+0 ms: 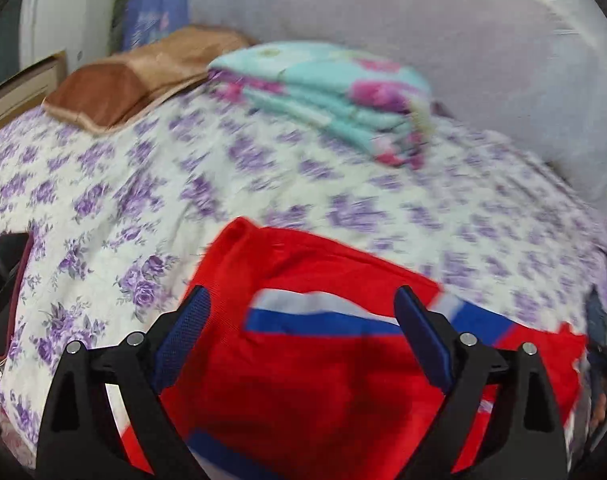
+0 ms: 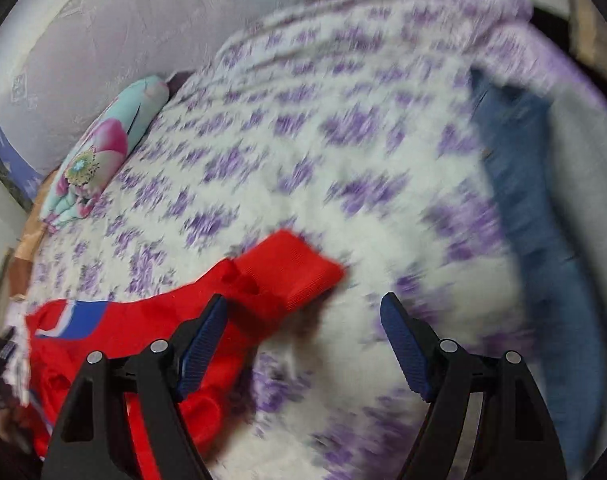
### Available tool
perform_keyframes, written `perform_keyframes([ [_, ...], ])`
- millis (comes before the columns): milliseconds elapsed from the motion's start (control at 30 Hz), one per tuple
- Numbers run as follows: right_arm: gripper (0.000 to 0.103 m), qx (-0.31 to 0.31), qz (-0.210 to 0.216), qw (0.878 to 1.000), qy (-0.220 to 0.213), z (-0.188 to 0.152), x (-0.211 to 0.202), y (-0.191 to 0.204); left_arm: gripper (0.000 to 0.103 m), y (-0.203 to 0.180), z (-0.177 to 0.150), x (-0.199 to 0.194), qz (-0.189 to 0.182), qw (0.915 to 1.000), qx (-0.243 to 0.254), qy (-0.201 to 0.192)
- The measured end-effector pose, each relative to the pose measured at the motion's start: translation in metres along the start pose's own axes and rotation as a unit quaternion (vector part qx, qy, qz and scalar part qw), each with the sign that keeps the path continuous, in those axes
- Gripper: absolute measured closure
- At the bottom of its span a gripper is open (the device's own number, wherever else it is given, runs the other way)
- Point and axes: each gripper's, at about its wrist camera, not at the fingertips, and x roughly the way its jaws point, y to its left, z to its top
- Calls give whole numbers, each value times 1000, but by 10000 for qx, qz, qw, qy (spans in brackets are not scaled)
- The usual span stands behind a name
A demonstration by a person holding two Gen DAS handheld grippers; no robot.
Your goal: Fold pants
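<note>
Red pants [image 1: 323, 368] with white and blue stripes lie on a bed with a purple-flowered sheet [image 1: 143, 208]. My left gripper [image 1: 303, 308] is open and hovers just above the pants, holding nothing. In the right wrist view the pants [image 2: 143, 328] lie at the lower left, and a red cuff [image 2: 295, 272] points toward the middle of the bed. My right gripper [image 2: 303, 316] is open and empty, with its left finger over the red cloth and its right finger over the sheet [image 2: 343, 140]. Both views are blurred by motion.
A folded teal floral blanket [image 1: 335, 96] and a brown pillow [image 1: 135, 80] lie at the head of the bed. A grey padded headboard [image 1: 423, 20] stands behind. A blue garment [image 2: 531, 200] lies at the bed's right edge. A dark object [image 1: 3, 292] lies at the left edge.
</note>
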Motion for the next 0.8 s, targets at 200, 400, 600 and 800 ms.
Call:
perform_keyframes([
  [200,81,161,673,9974,-213,5,18,8,13,22,11,41,386,9985,-230,328],
  [400,84,-183,498,9885,-1415,-7,-80,40,13,24,3,60,553,9974,-127,440],
  [600,80,-759,-521,9840,-1523,36,-97,96,13,18,1,67,635,9974,-62,342],
  [800,21,-402,-1757,9823,-517,103,29,80,13,28,1,59,537,9979,-293,213],
])
